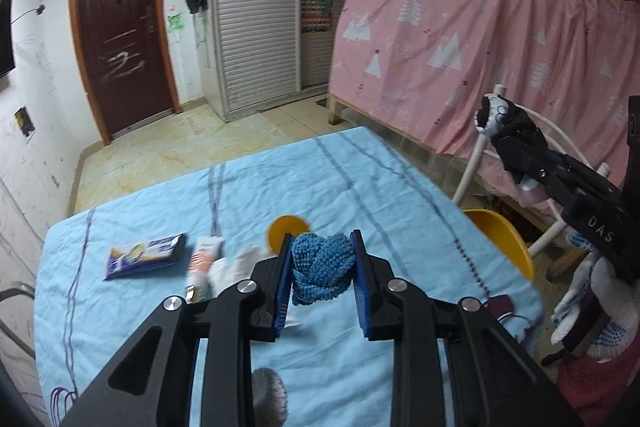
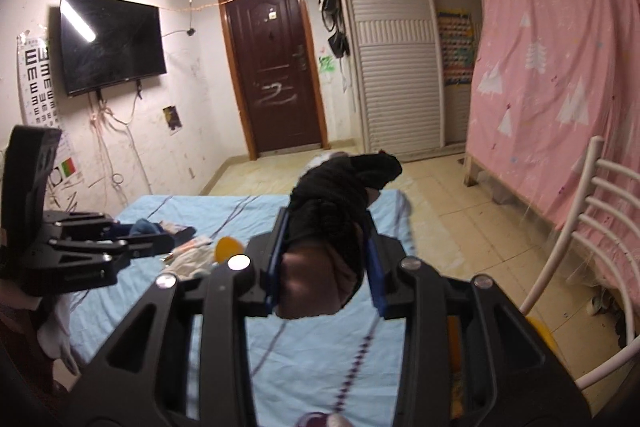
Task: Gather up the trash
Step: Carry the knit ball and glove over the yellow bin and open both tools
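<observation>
My left gripper [image 1: 320, 263] is shut on a balled blue knitted cloth [image 1: 322, 269], held above the light-blue cloth-covered table [image 1: 360, 179]. My right gripper [image 2: 324, 247] is shut on a black and brown rolled fabric bundle [image 2: 336, 211], lifted over the table's right side; it also shows at the right of the left wrist view, the right gripper [image 1: 496, 119] with the bundle at its tip. On the table lie a purple wrapper packet [image 1: 146, 254], a white tube [image 1: 204, 263], crumpled white paper [image 1: 236, 267] and a yellow round lid [image 1: 287, 227].
A yellow bin [image 1: 502, 235] stands by the table's right edge. A white metal chair [image 2: 592, 219] is at the right, with a pink curtained bunk bed [image 1: 500, 47] behind it. A brown door [image 2: 274, 75], slatted wardrobe [image 2: 396, 75] and wall TV [image 2: 112, 43] lie farther off. A gloved hand [image 1: 596, 303] holds the right gripper.
</observation>
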Demonstrator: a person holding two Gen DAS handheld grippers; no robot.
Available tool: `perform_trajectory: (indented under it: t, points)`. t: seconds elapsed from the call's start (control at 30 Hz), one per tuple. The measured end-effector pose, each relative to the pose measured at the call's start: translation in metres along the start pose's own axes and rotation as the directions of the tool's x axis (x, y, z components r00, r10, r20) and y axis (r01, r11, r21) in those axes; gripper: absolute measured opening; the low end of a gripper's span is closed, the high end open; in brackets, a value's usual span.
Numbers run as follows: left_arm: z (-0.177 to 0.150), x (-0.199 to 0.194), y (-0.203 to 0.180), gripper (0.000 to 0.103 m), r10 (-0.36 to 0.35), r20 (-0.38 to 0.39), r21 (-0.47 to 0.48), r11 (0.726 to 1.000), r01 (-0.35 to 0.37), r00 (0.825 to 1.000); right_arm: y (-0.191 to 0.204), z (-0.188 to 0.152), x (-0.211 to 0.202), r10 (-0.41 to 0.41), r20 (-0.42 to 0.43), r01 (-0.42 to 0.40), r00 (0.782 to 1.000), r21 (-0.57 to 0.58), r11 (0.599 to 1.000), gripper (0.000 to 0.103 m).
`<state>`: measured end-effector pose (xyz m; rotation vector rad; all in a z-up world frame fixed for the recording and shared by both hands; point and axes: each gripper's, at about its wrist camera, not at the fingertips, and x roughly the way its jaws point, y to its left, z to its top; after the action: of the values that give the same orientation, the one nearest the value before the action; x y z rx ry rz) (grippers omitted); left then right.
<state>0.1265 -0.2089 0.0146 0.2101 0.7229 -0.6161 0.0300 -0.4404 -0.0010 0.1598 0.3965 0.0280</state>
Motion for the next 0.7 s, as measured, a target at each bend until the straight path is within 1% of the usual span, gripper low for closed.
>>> perform_trajectory:
  t: [0.1, 0.23, 0.43, 0.53, 0.7]
  points:
    - [0.010, 0.007, -0.026, 0.018, -0.048, -0.008, 0.035, 0.998, 0.048, 0.999, -0.013, 0.001, -0.007, -0.047, 0.004, 0.047, 0.999, -0.006, 0.999, 0.033]
    - [0.024, 0.018, -0.059, 0.018, -0.103, -0.013, 0.087, 0.991, 0.104, 0.995, -0.033, 0.003, -0.016, -0.092, 0.005, 0.092, 0.996, 0.018, 0.996, 0.033]
    - [0.045, 0.038, -0.118, 0.018, -0.197, -0.041, 0.172, 0.964, 0.202, 0.979, -0.071, 0.001, -0.028, -0.161, 0.003, 0.160, 0.987, 0.080, 0.984, 0.033]
    - [0.051, 0.052, -0.146, 0.018, -0.225, -0.070, 0.203, 0.951, 0.234, 0.972, -0.091, 0.000, -0.032, -0.186, 0.000, 0.185, 0.982, 0.117, 0.976, 0.033]
    - [0.057, 0.078, -0.179, 0.018, -0.250, -0.128, 0.227, 0.935, 0.274, 0.960, -0.120, -0.004, -0.040, -0.215, -0.003, 0.212, 0.977, 0.176, 0.961, 0.034]
